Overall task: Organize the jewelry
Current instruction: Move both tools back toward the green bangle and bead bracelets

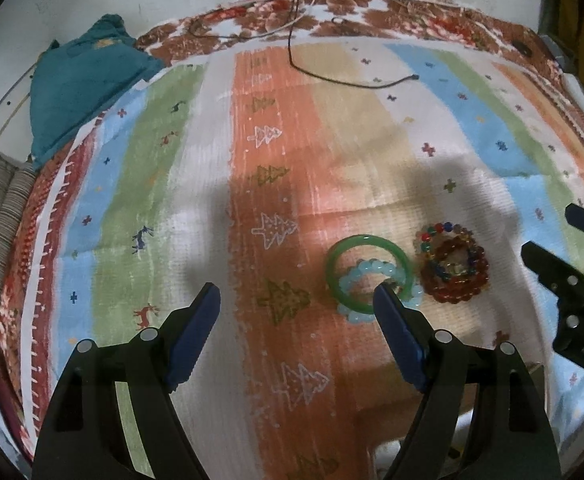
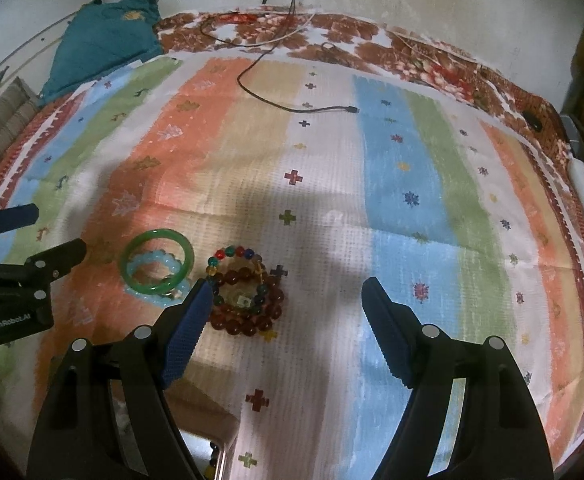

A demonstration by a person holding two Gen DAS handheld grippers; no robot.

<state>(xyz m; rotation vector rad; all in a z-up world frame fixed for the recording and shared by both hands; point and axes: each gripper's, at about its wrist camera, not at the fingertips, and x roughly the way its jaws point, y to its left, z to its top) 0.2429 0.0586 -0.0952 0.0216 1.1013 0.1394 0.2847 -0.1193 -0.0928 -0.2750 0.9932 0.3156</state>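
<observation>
Bracelets waiting on the striped cloth, both grippers wide open and empty.
The green bangle overlaps the blue beads, just beside the red beads; the left gripper should straddle one rim, lifting cleanly while the right gripper takes the red.

Left claw spread wide; right claw likewise.

Dim, grainy, soft shadows mid-frame, strong fisheye edge warping
</observation>
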